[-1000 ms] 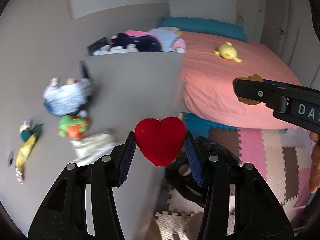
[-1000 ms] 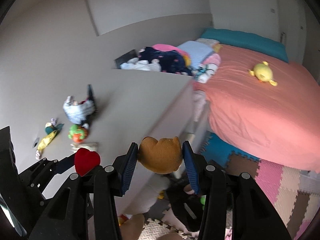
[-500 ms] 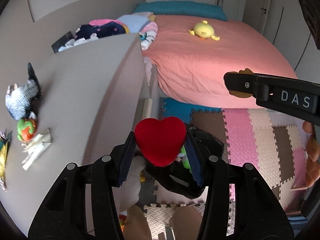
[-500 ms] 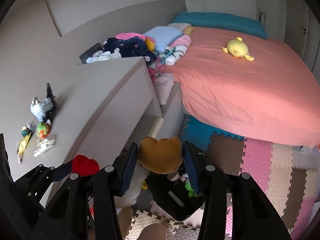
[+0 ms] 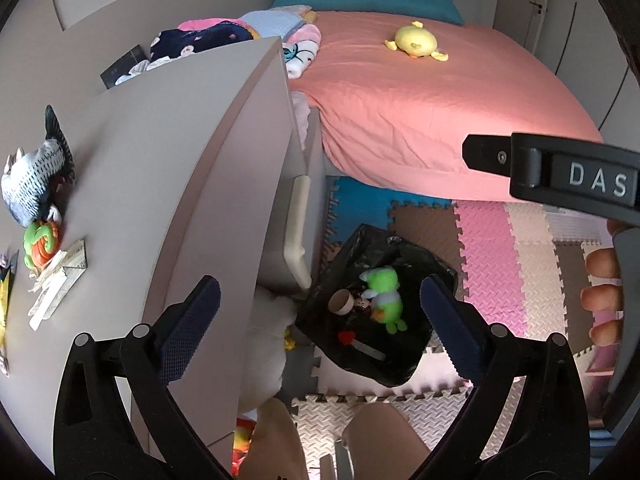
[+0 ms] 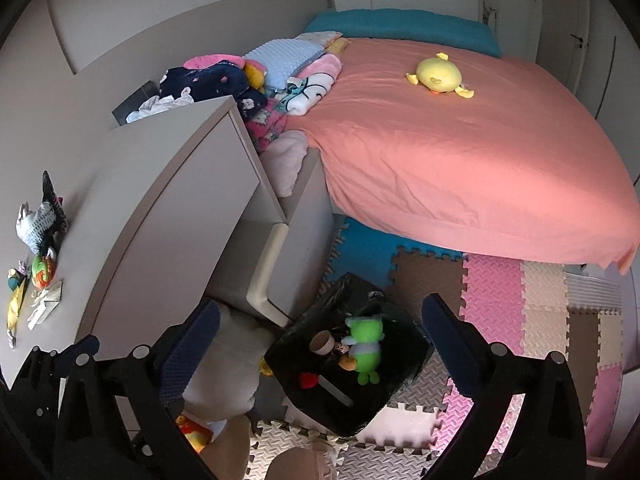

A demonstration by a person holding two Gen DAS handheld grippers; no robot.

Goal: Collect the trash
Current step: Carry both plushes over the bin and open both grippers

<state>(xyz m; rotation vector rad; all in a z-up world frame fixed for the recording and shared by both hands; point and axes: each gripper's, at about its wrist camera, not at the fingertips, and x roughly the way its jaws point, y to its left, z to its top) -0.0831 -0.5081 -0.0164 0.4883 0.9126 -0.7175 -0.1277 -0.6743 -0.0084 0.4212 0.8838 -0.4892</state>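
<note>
Bedroom floor of interlocking foam mats [image 5: 492,236], ridged texture, in pink, brown, blue and cream squares. Bed [image 6: 460,152] with a smooth coral sheet fills the upper right; a yellow plush duck [image 6: 438,76] lies on it, and folded fleece blankets [image 6: 288,64] are heaped at its left edge.

Bin [image 6: 352,408] lined with a glossy black plastic bag stands on the mats between the bed and a matte beige cabinet [image 5: 160,168]. Inside the bin: green plush frog [image 5: 384,296], cardboard tube [image 5: 342,303], red heart [image 5: 347,337] lying against a flat grey strip, small orange-brown piece [image 6: 347,362] touching the frog.

Left gripper [image 5: 320,320]: jaws spread wide, nothing between the blue textured pads [image 5: 188,332], held over the bin. Right gripper [image 6: 322,350]: jaws likewise spread, empty, also above the bin.

On the cabinet top, well apart from the bin: grey striped plush fish [image 5: 34,180], orange-green ball [image 5: 40,242], crumpled paper [image 5: 56,280]. White plush [image 6: 224,364] sits against the cabinet base, beside the bin.
</note>
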